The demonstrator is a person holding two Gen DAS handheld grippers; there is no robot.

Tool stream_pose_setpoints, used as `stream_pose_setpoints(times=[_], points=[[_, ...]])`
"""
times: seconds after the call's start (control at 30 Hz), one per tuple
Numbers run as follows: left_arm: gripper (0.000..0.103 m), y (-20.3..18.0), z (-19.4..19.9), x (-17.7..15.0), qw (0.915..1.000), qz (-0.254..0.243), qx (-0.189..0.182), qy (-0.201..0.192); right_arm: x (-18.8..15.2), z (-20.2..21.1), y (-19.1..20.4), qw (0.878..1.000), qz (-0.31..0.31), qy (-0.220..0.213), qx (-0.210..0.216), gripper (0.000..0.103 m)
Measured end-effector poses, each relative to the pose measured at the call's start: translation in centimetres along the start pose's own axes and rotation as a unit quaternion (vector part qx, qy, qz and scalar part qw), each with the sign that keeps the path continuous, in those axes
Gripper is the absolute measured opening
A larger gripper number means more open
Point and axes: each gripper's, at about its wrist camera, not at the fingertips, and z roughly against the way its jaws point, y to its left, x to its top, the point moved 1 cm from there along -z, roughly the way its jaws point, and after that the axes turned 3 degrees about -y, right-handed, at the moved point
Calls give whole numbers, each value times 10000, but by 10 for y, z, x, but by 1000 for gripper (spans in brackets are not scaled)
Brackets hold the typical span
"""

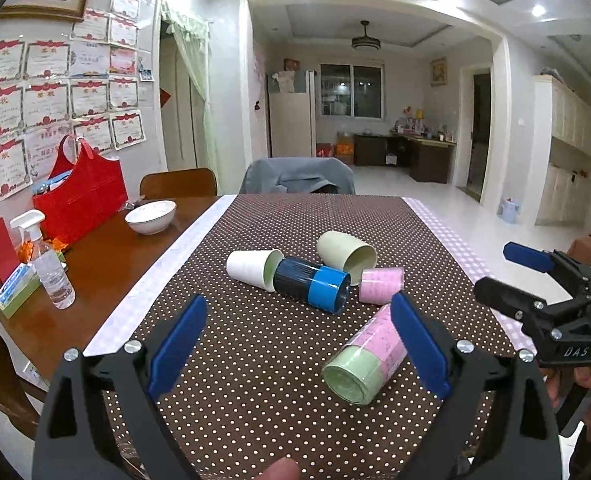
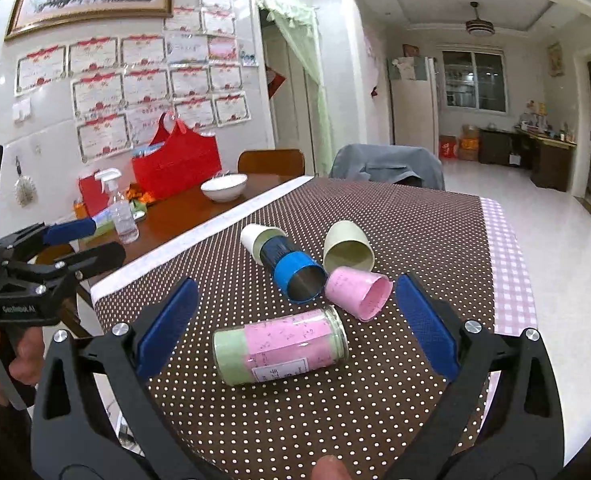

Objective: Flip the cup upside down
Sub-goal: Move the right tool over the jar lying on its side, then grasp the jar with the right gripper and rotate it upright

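Several cups lie on their sides on the brown dotted tablecloth (image 1: pixel 255 360): a white cup (image 1: pixel 249 269), a dark cup with a blue band (image 1: pixel 313 283), a pale green cup (image 1: pixel 345 255), a small pink cup (image 1: pixel 380 285) and a pink and green glass jar (image 1: pixel 365 360). My left gripper (image 1: pixel 297 346) is open and empty, just short of them, the jar beside its right finger. My right gripper (image 2: pixel 295 330) is open and empty, with the jar (image 2: pixel 281 345) lying crosswise between its fingers. The blue cup (image 2: pixel 295 274), pink cup (image 2: pixel 359 294), green cup (image 2: pixel 347 248) and white cup (image 2: pixel 257 238) lie beyond.
On the bare wooden table at left stand a white bowl (image 1: pixel 150 216), a red bag (image 1: pixel 81 200) and a spray bottle (image 1: pixel 49 264). Chairs (image 1: pixel 297 178) stand at the far end. The cloth's right edge (image 2: pixel 509 264) drops to the floor.
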Motion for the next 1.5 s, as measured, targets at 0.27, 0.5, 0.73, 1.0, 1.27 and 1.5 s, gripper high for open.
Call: stream_pose_setpoints(times=[0.27, 0.5, 0.73, 1.0, 1.27, 1.5], points=[[91, 8, -5, -5, 9998, 167, 114, -42, 10, -15, 5, 9962, 414, 346, 683, 97], [91, 18, -13, -8, 9993, 276, 249, -35, 11, -41, 13, 9802, 1532, 695, 1047, 97], [91, 21, -24, -14, 9993, 265, 276, 55, 1, -70, 11, 9545, 2231, 1155, 1609, 97], [91, 23, -46, -19, 9991, 170, 304, 236, -12, -99, 11, 9083, 3108, 1757, 2180, 97], [91, 33, -66, -20, 9979, 287, 410, 415, -21, -118, 22, 8477, 3910, 2297, 2752, 97], [91, 37, -82, -23, 9968, 350, 431, 575, -35, -138, 36, 7902, 4580, 2763, 2992, 91]])
